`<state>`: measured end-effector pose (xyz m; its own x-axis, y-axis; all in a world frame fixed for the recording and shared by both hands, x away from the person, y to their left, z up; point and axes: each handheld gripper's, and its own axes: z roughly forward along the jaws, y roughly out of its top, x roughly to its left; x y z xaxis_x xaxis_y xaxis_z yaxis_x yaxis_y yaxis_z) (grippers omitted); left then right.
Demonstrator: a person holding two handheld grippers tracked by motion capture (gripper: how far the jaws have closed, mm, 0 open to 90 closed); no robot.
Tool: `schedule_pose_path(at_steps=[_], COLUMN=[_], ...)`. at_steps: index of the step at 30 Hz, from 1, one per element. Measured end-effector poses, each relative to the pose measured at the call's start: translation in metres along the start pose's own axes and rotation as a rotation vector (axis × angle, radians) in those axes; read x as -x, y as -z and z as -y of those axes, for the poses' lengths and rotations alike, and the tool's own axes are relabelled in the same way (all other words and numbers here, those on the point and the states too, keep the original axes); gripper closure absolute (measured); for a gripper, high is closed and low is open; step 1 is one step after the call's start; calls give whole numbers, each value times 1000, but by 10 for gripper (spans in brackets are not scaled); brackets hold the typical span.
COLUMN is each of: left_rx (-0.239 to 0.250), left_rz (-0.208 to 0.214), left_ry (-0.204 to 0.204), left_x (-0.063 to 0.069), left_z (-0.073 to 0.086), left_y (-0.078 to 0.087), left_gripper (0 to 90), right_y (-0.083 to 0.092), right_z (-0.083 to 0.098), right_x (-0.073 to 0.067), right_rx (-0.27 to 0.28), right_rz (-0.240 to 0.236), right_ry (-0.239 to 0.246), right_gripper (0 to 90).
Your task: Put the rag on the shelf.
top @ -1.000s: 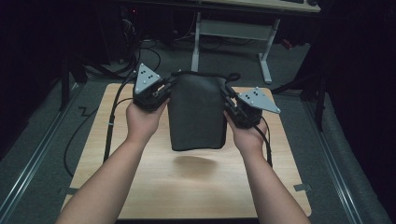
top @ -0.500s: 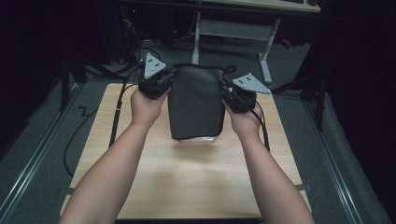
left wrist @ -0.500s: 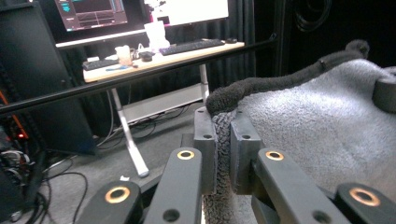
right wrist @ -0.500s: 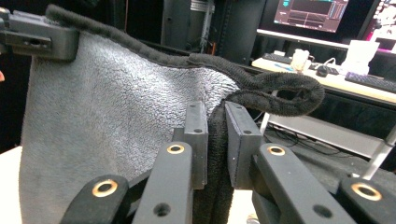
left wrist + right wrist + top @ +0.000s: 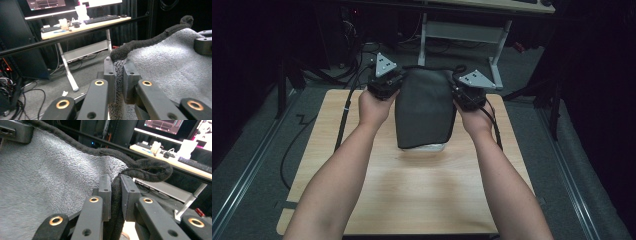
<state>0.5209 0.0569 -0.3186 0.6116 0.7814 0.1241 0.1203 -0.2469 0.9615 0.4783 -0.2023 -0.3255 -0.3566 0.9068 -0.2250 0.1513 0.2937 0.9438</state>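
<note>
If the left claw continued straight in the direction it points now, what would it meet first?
Probably nothing nearby. The left claw, shut on the grey towel, points past the table edge toward the floor, where the white desk leg stands; depth is unclear.

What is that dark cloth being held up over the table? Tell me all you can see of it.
The cloth looks like a dark grey towel, fluffy like terry, with a thicker, darker rolled hem along its top edge. It hangs spread out flat between two hand-held tools: the left tool pinches one top corner and the right tool pinches the other. Its lower edge hangs low over the wooden table; whether it touches, I cannot tell. Something pale peeks out beneath it.
</note>
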Motion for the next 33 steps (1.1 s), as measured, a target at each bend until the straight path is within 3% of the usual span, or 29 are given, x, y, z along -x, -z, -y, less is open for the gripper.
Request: schedule_pose_path(at_steps=[3, 5, 7, 19, 24, 27, 33], left_rx=[-47, -67, -90, -185, -206, -208, -204], left_rz=[9, 8, 8, 64, 94, 107, 121], left_ry=[40, 53, 62, 87, 119, 135, 168], left_x=[-3, -2, -2, -3, -4, -4, -5], left_z=[9, 17, 26, 59, 74, 79, 84], left_y=[-8, -11, -15, -22, -24, -25, -25], left_gripper=[832, 831, 831, 834, 834, 834, 833], right_y=[-8, -14, -18, -24, -25, -24, -19], right_z=[7, 12, 17, 44, 55, 60, 65], right_x=[0, 1, 0, 4, 9, 8, 10], right_rx=[-34, -52, -70, -140, -139, -142, -133], right_rz=[-4, -19, -29, -113, -175, -180, -213], right_ry=[15, -15, -8, -3, -72, -60, -82], right_gripper=[810, 810, 810, 809, 806, 806, 806])
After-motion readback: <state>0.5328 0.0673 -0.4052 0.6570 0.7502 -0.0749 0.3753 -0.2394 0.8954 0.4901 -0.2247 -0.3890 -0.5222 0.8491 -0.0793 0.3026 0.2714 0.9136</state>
